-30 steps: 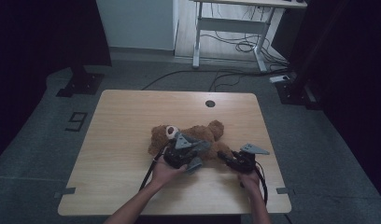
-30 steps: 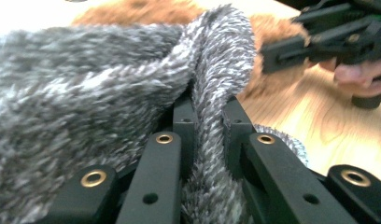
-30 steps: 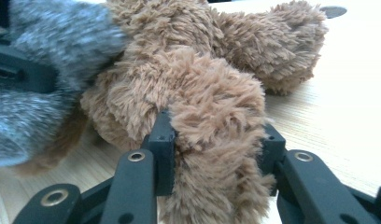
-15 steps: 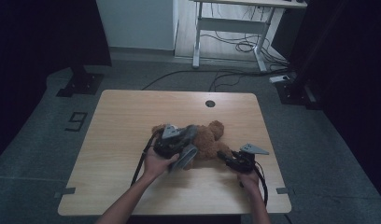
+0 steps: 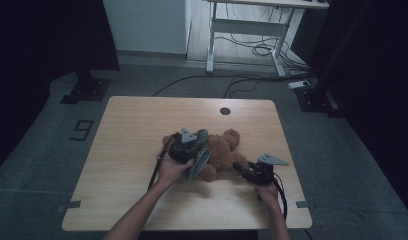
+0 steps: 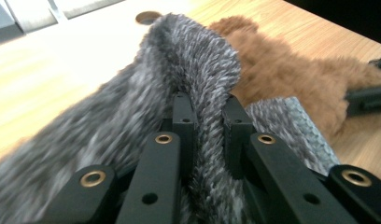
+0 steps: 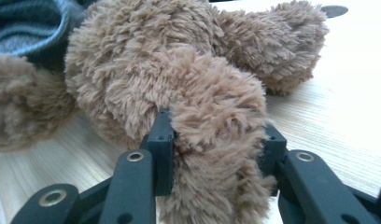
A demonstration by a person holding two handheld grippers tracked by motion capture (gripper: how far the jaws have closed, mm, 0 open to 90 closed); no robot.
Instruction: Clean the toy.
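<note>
We are working on a brown teddy bear (image 5: 223,152) that lies on its side near the middle of the wooden table (image 5: 142,125), with a grey knitted garment (image 6: 198,60) bunched around its body. Our right gripper (image 7: 212,140) is clamped on one of the bear's furry limbs, which we judge pins the toy down. Our left gripper (image 6: 207,112) is closed on a fold of the grey knit, lifted into a ridge above the bear, likely so the garment can be drawn along the body while the bear cannot slide.
</note>
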